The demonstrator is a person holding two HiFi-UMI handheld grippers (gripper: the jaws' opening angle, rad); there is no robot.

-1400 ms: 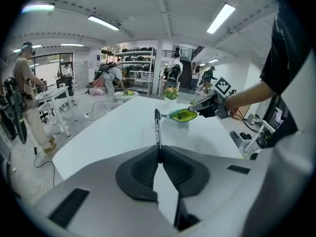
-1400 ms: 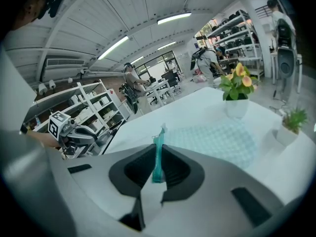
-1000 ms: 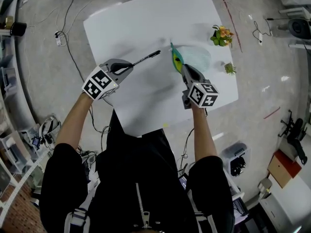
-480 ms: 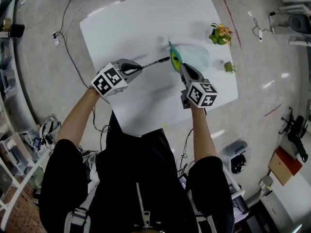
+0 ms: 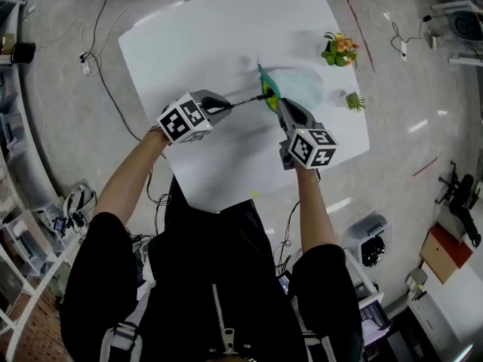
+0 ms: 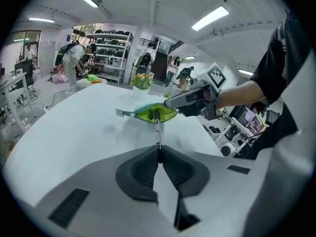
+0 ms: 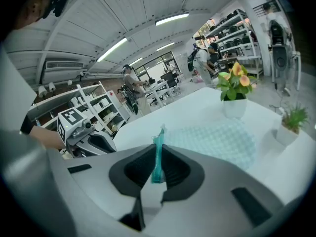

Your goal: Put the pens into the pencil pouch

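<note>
Left gripper [image 5: 225,105] is clamped shut on the pen [image 5: 247,99], whose tip is at the mouth of the pencil pouch [image 5: 296,86]. Right gripper [image 5: 280,107] pinches the pouch's near edge. Recommendation: align the pen with the opening and insert fully before release.

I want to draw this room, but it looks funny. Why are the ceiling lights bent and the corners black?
Left gripper view: a wide-angle lens curves the ceiling lights and leaves black corners, yet the pen looks sharp. Right gripper view: same bending and black rim. Head view: no black corners, with the white table bright and soft shadows by the pouch.
</note>
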